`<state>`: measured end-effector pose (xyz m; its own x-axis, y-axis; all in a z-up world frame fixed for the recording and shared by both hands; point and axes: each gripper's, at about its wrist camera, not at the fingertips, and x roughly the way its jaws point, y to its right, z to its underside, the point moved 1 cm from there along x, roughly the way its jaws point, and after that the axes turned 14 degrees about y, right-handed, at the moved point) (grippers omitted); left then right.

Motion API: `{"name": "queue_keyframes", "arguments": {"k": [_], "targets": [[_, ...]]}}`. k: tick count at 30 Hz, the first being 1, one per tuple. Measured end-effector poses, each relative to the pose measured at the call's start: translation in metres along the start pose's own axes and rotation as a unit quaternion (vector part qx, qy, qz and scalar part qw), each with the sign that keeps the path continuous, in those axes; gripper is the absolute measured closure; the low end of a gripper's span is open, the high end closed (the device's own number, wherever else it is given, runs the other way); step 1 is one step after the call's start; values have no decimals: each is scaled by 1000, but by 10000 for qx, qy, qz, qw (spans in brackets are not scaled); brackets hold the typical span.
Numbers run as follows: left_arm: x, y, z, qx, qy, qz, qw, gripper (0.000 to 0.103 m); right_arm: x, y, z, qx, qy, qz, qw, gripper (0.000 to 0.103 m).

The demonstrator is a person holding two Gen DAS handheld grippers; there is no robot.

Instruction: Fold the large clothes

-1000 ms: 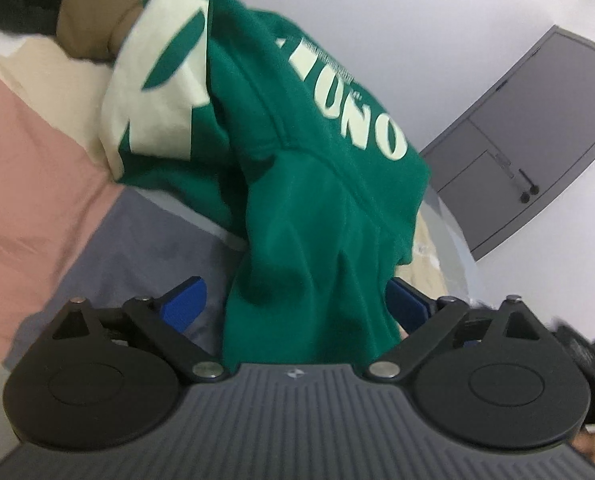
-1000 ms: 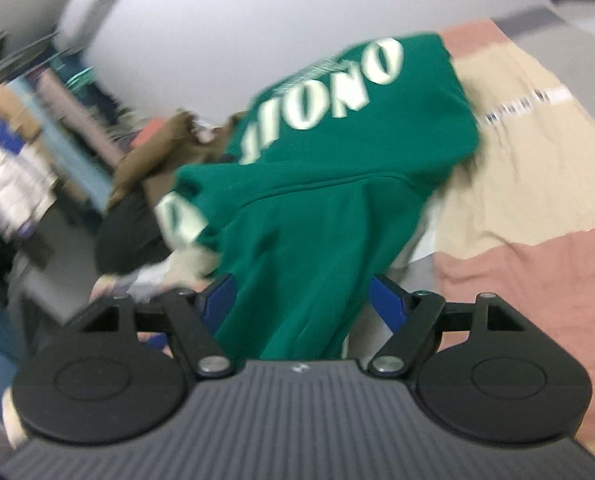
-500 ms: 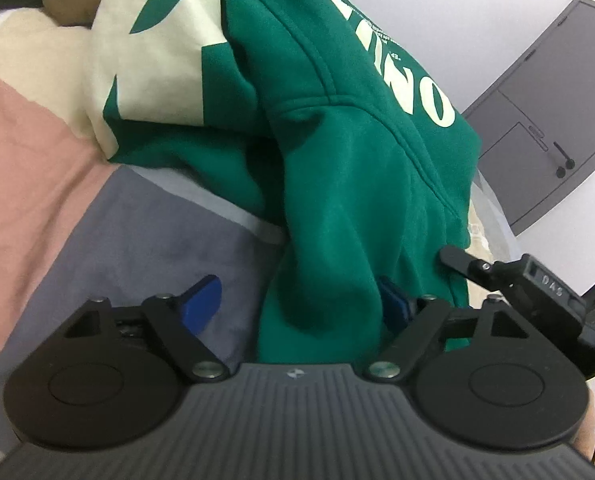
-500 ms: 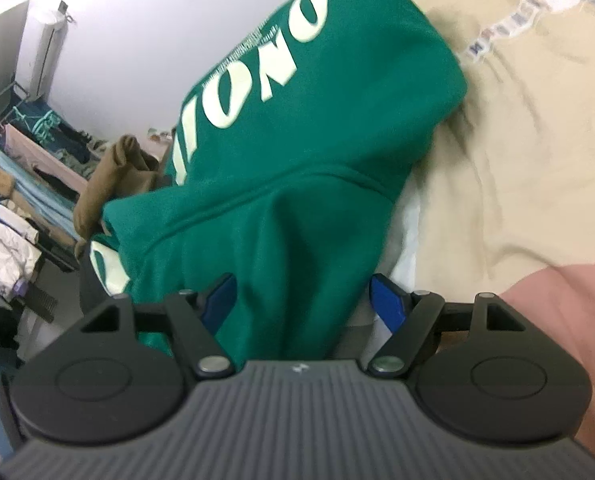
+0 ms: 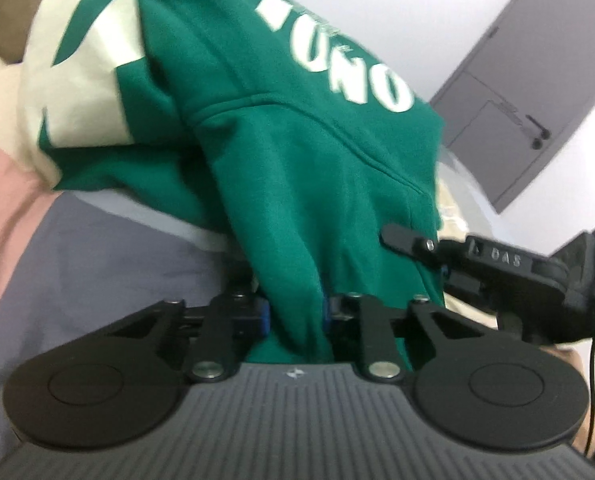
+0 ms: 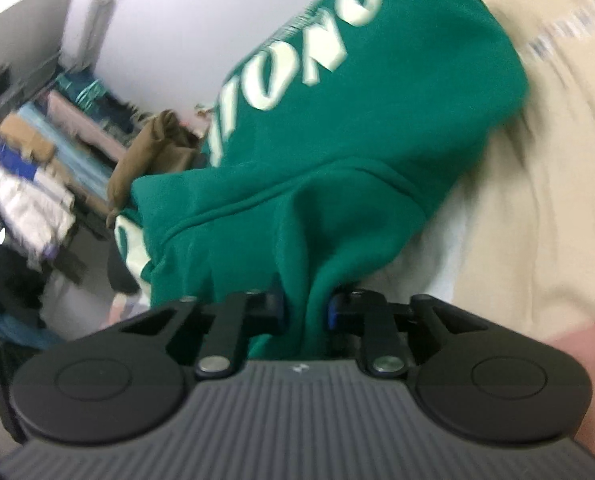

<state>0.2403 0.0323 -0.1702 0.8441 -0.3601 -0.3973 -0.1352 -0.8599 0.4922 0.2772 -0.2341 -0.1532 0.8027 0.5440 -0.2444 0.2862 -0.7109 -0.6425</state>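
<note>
Green cotton hoodie with cream lettering [image 5: 297, 152] heaped on patchwork bedspread [image 5: 97, 264] | left gripper [image 5: 295, 316], right gripper [image 6: 305, 310] closing, pinching near hem side by side | likely for lifting, spreading flat.

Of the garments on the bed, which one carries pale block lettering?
The green fleece hoodie, pinched between both grippers' closing jaws. The brown garment bunched behind it is plain.

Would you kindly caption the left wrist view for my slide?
Left gripper closing on a green sweatshirt fold over a patchwork bedspread.
</note>
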Motion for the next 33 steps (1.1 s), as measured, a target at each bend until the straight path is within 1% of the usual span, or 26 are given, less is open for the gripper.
{"name": "queue_keyframes", "arguments": {"k": [2, 4, 6, 8, 12, 16, 19, 24, 26, 28, 31, 33], "targets": [[-4, 8, -2, 67, 38, 105, 9999, 83, -6, -12, -8, -294, 81, -136, 9994, 85], [-11, 15, -4, 13, 94, 321, 9994, 83, -12, -23, -12, -585, 121, -212, 9980, 86], [-19, 20, -5, -22, 95, 422, 9991, 84, -23, -31, -15, -692, 249, -331, 9967, 86], [-32, 24, -6, -79, 138, 588, 9981, 84, -33, -37, -17, -716, 332, -397, 9961, 86], [-65, 36, -9, -136, 191, 950, 9952, 85, -56, -61, -20, -1130, 432, -654, 9905, 87], [-103, 49, -5, -100, 165, 1260, 9918, 85, -91, -85, -18, -1361, 526, -852, 9856, 87], [-125, 59, 1, -155, 62, 1470, 9890, 86, -120, -98, -13, -1416, 556, -887, 9844, 87], [-156, 76, 19, -232, -267, 1841, 9823, 86, -162, -106, -3, -1384, 499, -863, 9854, 87], [-162, 79, 27, -192, -421, 1821, 9822, 86, -177, -101, 3, -1207, 479, -816, 9882, 87], [-166, 79, 36, -108, -502, 1692, 9842, 86, -183, -91, 10, -996, 399, -599, 9924, 87], [-163, 73, 40, -201, -595, 1506, 9866, 86, -182, -75, 16, -654, 156, -260, 9974, 87], [-164, 69, 38, -284, -617, 1375, 9882, 84, -178, -70, 17, -438, 45, -173, 9989, 85]]}}
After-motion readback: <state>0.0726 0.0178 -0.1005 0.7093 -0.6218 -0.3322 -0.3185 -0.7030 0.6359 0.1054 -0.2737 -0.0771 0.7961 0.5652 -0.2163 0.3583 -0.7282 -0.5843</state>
